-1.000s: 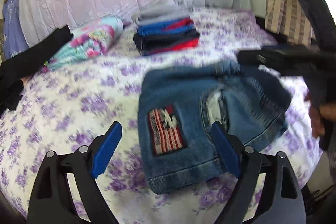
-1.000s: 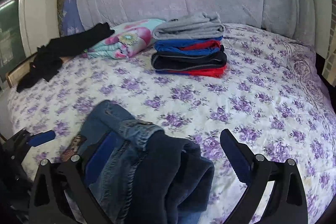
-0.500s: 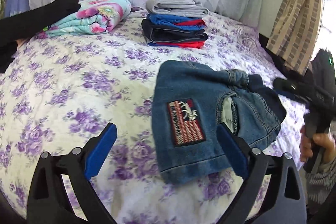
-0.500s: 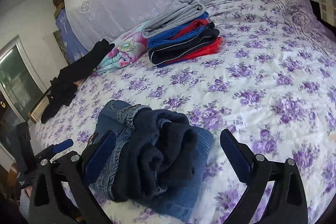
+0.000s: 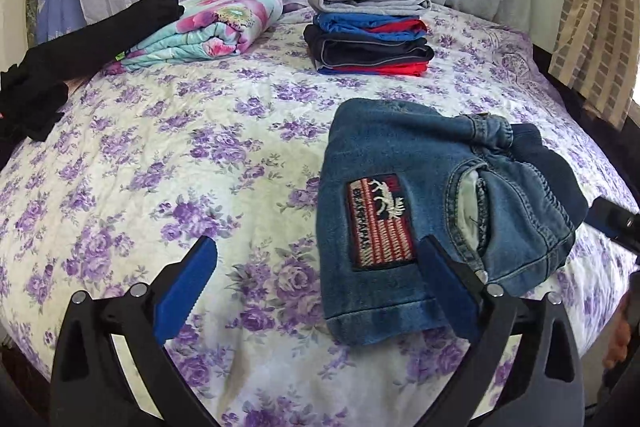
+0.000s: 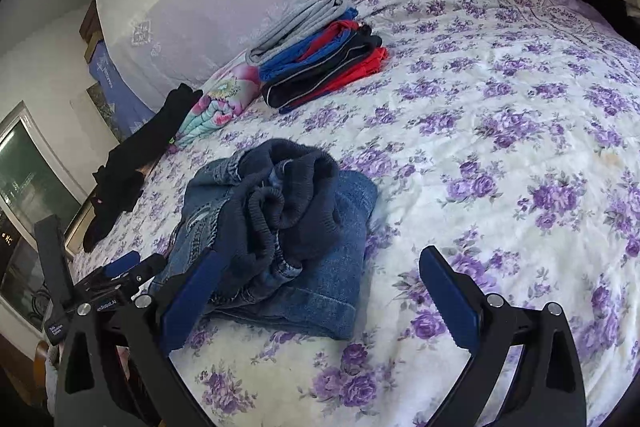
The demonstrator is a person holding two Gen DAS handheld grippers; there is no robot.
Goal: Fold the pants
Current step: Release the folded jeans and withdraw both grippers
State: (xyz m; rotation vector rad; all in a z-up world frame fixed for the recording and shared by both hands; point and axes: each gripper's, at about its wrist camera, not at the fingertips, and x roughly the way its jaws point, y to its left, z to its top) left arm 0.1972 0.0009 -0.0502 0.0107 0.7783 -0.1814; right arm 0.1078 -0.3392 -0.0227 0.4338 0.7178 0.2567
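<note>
Both grippers now backed off. Left gripper point(image 5: 316, 283) and right gripper point(image 6: 320, 287) spread wide, holding nothing. Folded jeans point(image 5: 420, 219) rest alone on bedspread point(image 5: 180, 155); fold likely finished.

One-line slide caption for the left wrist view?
Open left gripper hovers before folded denim pants on a floral bedspread, stacked folded clothes behind.

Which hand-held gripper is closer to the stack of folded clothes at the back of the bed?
Neither clearly. The left hand-held gripper and right hand-held gripper both hover open by the folded jeans, far from the stack.
</note>
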